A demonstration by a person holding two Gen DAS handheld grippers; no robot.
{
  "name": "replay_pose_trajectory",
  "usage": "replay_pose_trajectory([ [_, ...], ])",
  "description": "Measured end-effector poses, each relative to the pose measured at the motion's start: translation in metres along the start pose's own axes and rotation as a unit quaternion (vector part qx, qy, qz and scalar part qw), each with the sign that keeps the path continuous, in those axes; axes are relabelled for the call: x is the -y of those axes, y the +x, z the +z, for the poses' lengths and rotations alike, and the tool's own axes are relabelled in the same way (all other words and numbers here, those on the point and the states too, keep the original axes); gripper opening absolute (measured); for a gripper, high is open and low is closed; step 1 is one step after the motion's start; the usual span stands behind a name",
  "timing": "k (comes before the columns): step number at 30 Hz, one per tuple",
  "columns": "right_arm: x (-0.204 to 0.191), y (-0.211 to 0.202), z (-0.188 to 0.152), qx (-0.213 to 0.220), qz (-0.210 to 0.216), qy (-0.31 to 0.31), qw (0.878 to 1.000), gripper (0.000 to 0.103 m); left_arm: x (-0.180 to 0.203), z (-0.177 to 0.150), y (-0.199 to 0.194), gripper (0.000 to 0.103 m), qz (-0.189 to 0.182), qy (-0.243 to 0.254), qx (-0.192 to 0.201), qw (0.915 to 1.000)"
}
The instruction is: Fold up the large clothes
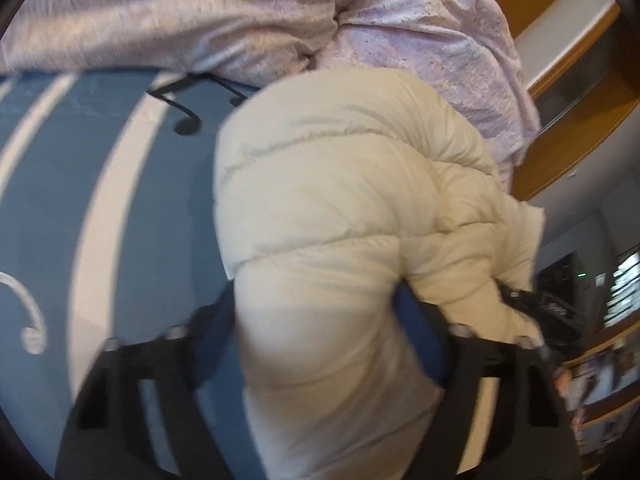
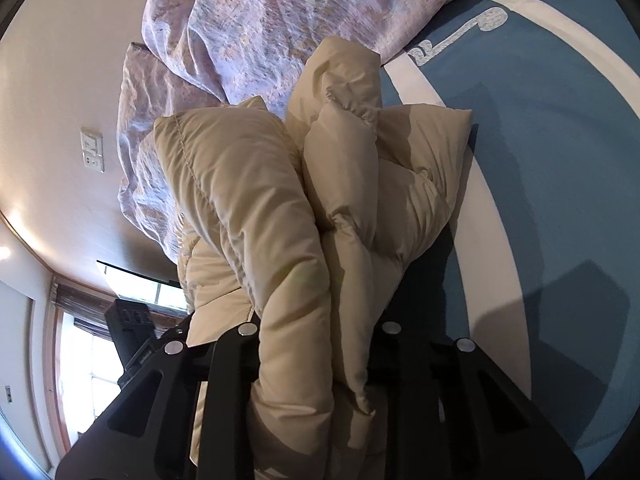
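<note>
A cream puffer jacket [image 1: 340, 184] lies bunched on the blue bed sheet [image 1: 52, 184]. In the left wrist view a thick fold of it fills the gap between my left gripper's [image 1: 316, 320] blue pads, which press on it from both sides. The right wrist view shows the same jacket [image 2: 240, 184] as two padded rolls. My right gripper [image 2: 316, 336] is shut on a gathered bunch of that fabric. The fingertips of both grippers are buried in the padding. A black gripper body [image 1: 536, 308] shows past the jacket's right side.
A crumpled lilac quilt [image 1: 200, 12] is heaped behind the jacket, also seen as the quilt [image 2: 280, 12]. The sheet [image 2: 560, 160] has white stripes and music notes. Wooden shelving [image 1: 580, 100] stands to the right. A wall switch [image 2: 92, 148] and a bright window [image 2: 92, 360] lie left.
</note>
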State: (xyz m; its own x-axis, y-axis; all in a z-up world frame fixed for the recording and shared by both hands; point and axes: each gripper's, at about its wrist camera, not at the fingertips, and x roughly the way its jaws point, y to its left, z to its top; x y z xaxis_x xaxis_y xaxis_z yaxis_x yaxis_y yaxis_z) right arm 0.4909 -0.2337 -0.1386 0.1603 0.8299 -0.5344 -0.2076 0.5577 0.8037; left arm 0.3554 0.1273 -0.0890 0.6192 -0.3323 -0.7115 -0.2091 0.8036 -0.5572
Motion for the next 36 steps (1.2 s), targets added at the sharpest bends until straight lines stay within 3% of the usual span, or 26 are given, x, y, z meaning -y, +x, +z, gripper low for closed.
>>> replay_pose_trajectory([
  [6,-0.005,-0.005,-0.001,0.003,0.016,-0.009,1.0,0.025,-0.003,0.003,-0.008,0.031,-0.036,-0.008,0.016,0.9992],
  [10,-0.022,-0.004,0.001,0.003,0.031,-0.022,0.999,0.023,-0.001,0.009,-0.027,0.025,-0.03,0.005,0.041,0.9987],
  [14,-0.048,0.011,0.007,0.0,0.046,-0.048,0.998,0.023,-0.005,0.018,-0.054,0.025,-0.014,0.019,0.077,0.9968],
  [18,-0.066,0.039,0.012,-0.008,0.034,-0.074,0.997,0.023,-0.016,0.026,-0.071,0.025,0.017,0.034,0.107,0.9935],
  [24,-0.078,0.091,0.016,-0.011,0.006,-0.1,0.995,0.023,-0.047,0.042,-0.062,0.028,0.075,0.036,0.116,0.9897],
  [29,-0.072,0.102,0.015,-0.005,-0.007,-0.091,0.996,0.026,-0.066,0.046,-0.046,0.034,0.105,0.041,0.115,0.9869],
  [32,-0.071,0.103,0.014,-0.004,-0.016,-0.084,0.996,0.03,-0.065,0.048,-0.038,0.037,0.123,0.049,0.113,0.9847],
  [34,-0.077,0.104,0.013,0.001,-0.037,-0.087,0.996,0.039,-0.063,0.048,-0.038,0.039,0.133,0.051,0.112,0.9835],
  [36,-0.088,0.099,0.01,0.011,-0.076,-0.104,0.992,0.048,-0.057,0.047,-0.04,0.05,0.153,0.055,0.116,0.98],
])
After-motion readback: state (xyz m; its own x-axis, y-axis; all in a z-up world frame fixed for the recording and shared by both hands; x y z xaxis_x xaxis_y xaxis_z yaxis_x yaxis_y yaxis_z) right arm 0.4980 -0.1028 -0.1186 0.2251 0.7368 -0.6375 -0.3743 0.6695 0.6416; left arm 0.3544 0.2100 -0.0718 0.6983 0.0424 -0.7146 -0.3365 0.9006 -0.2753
